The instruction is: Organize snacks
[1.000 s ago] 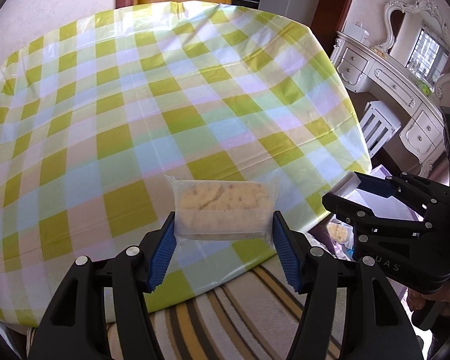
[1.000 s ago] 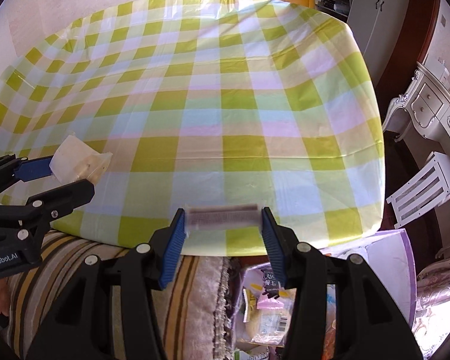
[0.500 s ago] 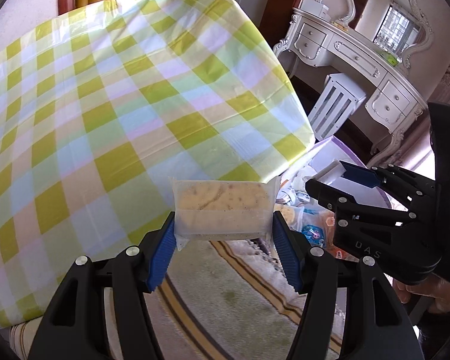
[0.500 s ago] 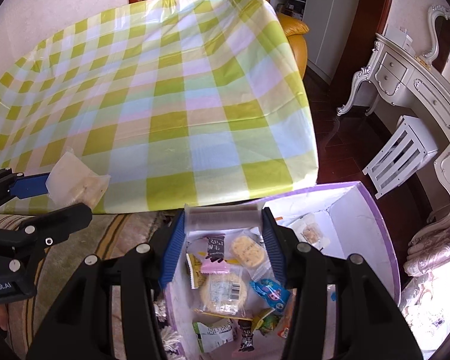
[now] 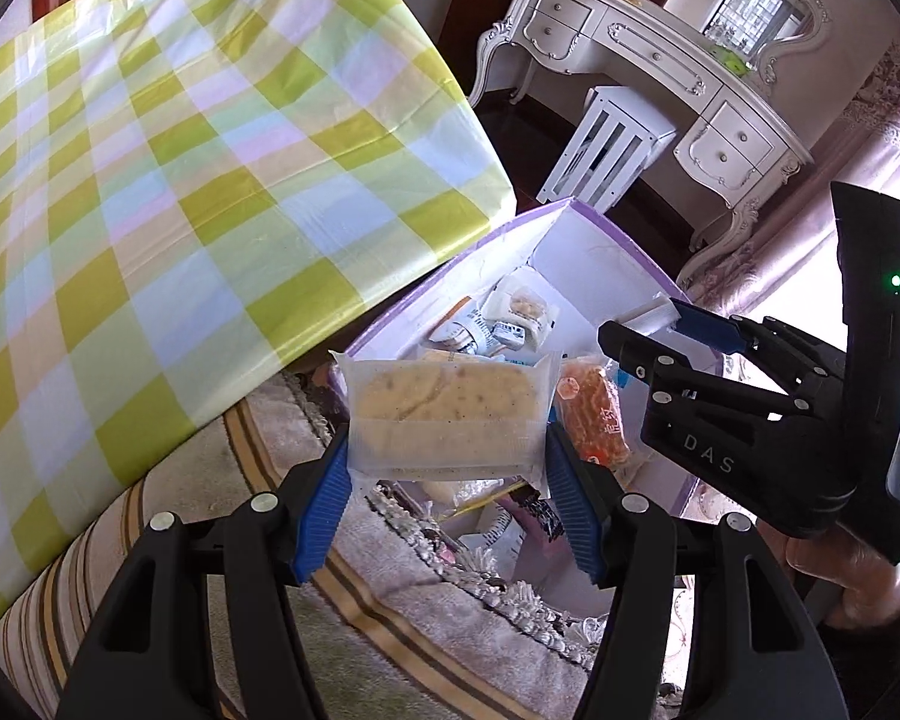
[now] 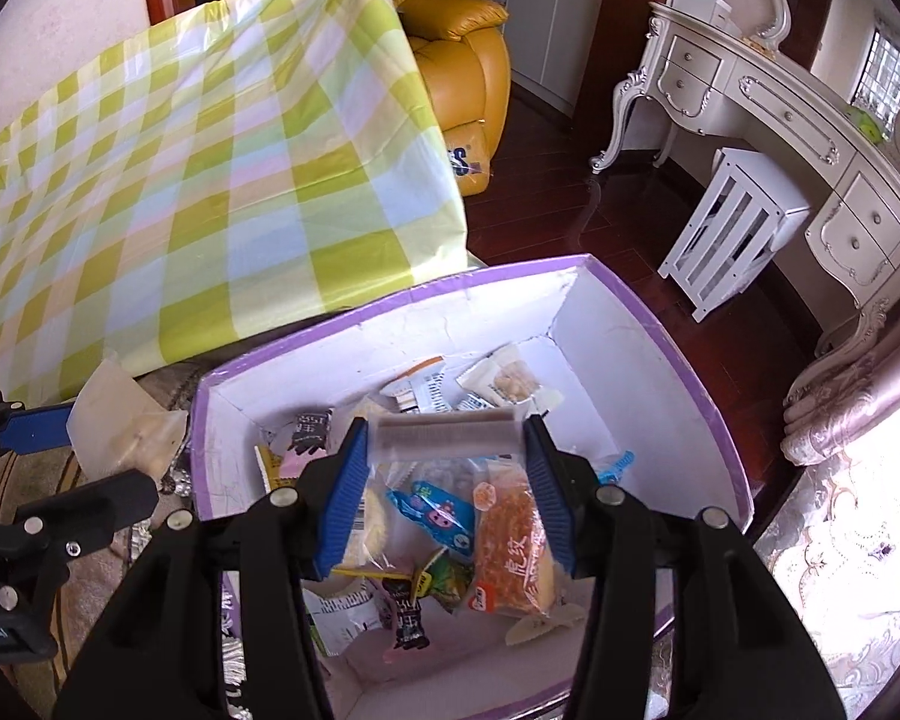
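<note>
Left gripper (image 5: 447,474) clamped on a clear-wrapped biscuit packet (image 5: 447,417), held flat between its blue pads above the rug, at the near rim of the purple-edged box (image 6: 660,324). Right gripper (image 6: 447,468) clamped on a second, blurred clear packet (image 6: 447,433), suspended directly over the box interior. Below it lie assorted wrapped snacks, including an orange packet (image 6: 510,546).

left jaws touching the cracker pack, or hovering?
Touching. The left wrist view shows the left gripper with both blue pads pressed against the ends of the cracker pack, held above the purple box.
</note>
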Demonstrator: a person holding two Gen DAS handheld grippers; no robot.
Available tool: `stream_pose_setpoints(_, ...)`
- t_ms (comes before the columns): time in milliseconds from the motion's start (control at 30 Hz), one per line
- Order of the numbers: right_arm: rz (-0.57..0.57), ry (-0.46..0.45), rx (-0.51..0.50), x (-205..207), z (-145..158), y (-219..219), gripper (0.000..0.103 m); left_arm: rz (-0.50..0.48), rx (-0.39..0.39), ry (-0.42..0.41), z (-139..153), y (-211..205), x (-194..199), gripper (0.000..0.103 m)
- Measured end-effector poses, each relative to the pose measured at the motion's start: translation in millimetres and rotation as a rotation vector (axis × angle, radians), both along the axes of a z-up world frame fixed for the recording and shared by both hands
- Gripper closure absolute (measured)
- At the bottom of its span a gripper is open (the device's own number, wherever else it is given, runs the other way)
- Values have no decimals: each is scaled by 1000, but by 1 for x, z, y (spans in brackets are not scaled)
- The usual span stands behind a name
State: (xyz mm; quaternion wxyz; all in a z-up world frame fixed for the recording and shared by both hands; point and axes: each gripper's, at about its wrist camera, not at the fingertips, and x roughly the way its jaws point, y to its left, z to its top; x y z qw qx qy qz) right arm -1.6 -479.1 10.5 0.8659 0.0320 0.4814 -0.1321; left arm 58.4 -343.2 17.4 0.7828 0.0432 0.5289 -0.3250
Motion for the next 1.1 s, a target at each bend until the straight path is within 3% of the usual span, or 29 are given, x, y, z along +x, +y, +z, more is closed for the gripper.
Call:
stream_pose_setpoints(200, -66, 9, -18, -15, 1, -17, 47, -20, -19, 62, -6, -8, -3, 39)
stream_pose_setpoints(433, -126, 7, -23, -32, 5, -28, 36, -8, -44, 109, -10, -7, -7, 23)
stream_pose_setpoints(500, -133, 4, -22, -38, 7, -28, 36, 4, -47, 121, -10, -4, -10, 22)
stream_pose_setpoints(833, -165, 27, 27, -71, 4, -14, 36, 53, -62, 90, 0, 29, -44, 18)
stream_pose_setpoints(1100, -192, 34, 34, -80, 2, -8, 36, 21, -21, 65, -3, 22, -49, 10)
